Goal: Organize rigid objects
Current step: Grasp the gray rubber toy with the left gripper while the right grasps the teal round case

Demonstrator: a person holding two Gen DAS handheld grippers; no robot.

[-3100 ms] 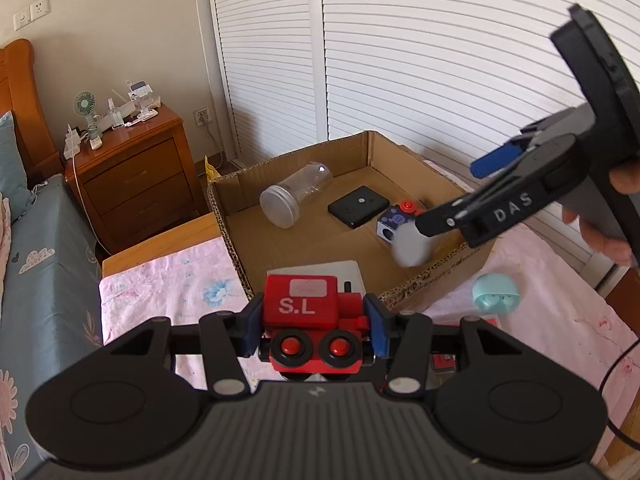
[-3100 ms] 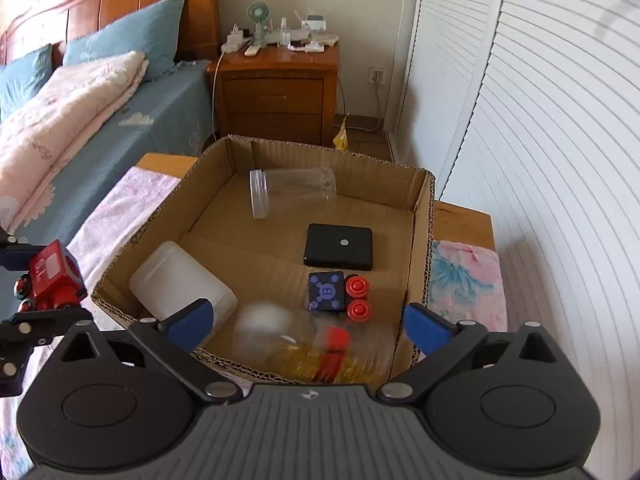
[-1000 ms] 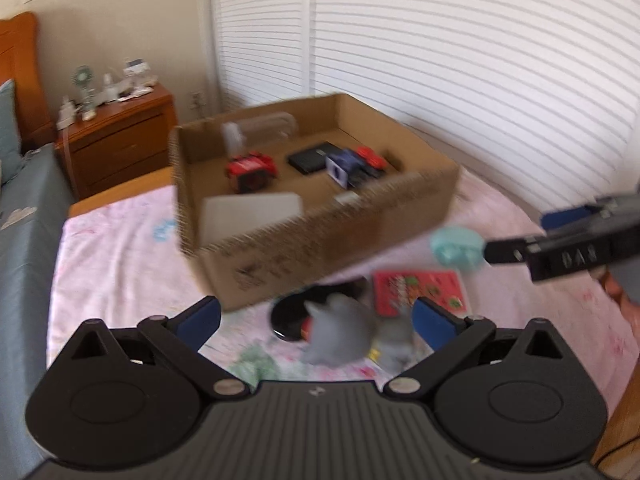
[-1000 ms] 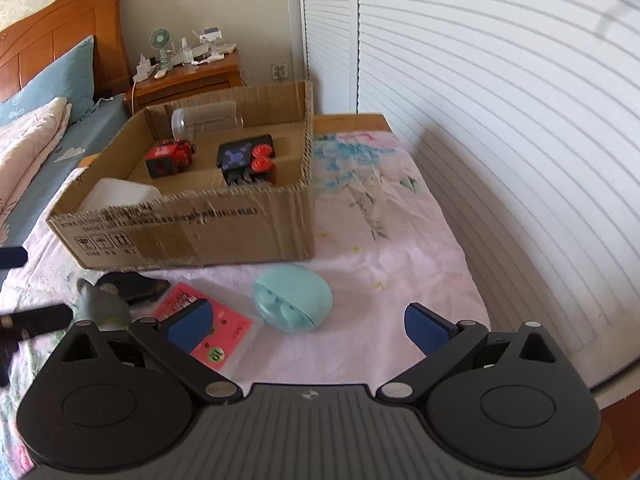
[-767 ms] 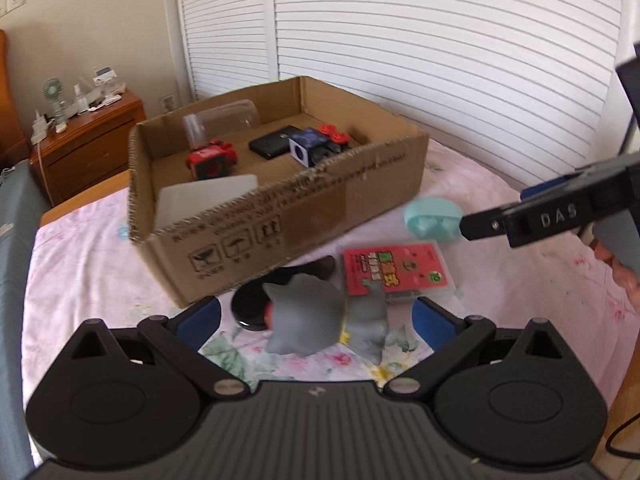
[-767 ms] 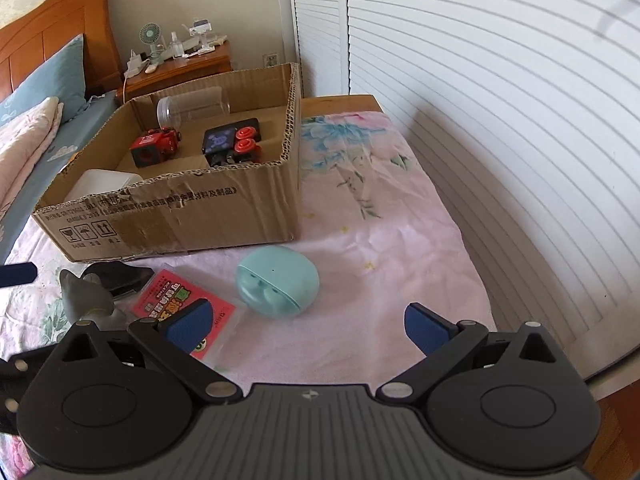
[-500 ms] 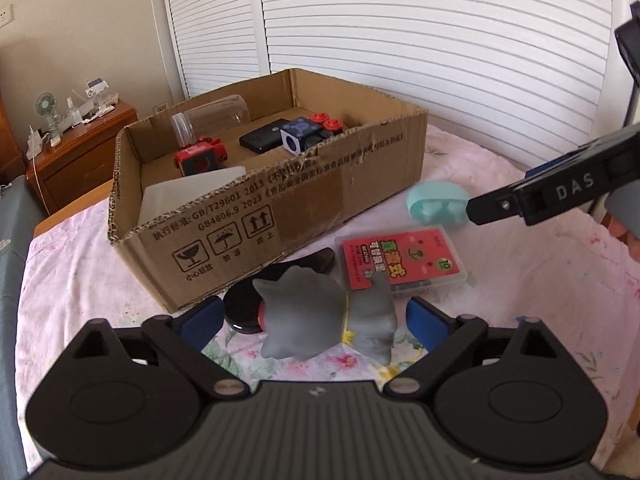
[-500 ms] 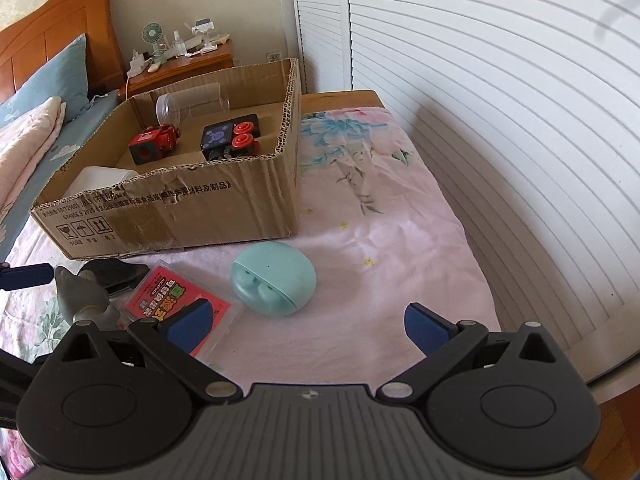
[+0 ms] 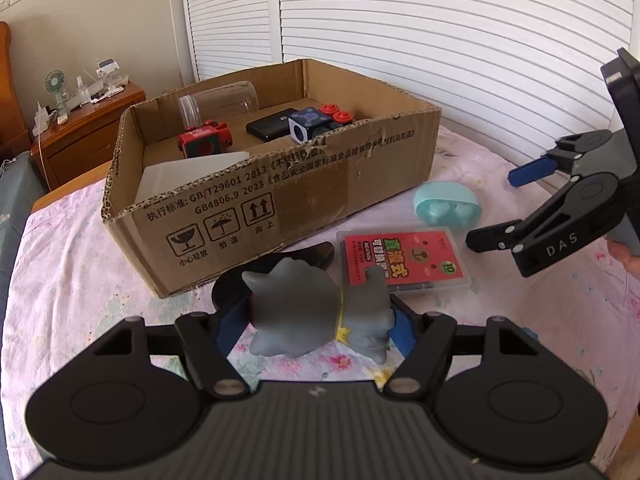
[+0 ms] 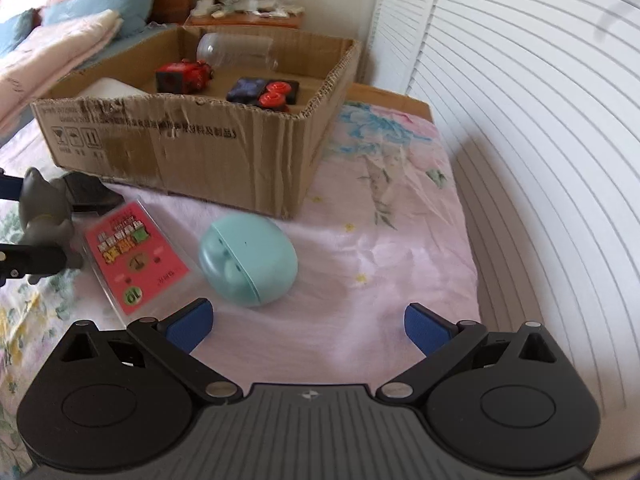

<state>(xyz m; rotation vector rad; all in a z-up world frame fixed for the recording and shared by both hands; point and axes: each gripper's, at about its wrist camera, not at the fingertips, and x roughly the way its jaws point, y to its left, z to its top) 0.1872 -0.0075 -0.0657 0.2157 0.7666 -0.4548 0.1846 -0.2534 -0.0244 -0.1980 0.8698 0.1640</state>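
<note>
My left gripper (image 9: 316,326) is shut on a grey toy figure (image 9: 316,312), low over the pink bedspread in front of the cardboard box (image 9: 280,200). The figure also shows in the right wrist view (image 10: 44,208). My right gripper (image 10: 308,326) is open and empty, just short of a mint green egg-shaped case (image 10: 248,260), which also shows in the left wrist view (image 9: 446,204). A red card pack in a clear case (image 9: 404,258) lies between the figure and the case. The box holds a red toy train (image 9: 204,144), a clear jar (image 9: 218,104), a black case (image 9: 272,126), a blue cube (image 9: 306,124) and a white container (image 9: 180,174).
A black flat object (image 9: 276,268) lies behind the figure against the box front. White louvred doors (image 9: 440,40) run along the far side. A wooden nightstand (image 9: 88,128) with small items stands at the back left. Bed pillows (image 10: 80,12) lie beyond the box.
My left gripper let go of the red train into the box, drew back, came down to the grey figure and closed on it. My right gripper swung out of the box toward the mint case.
</note>
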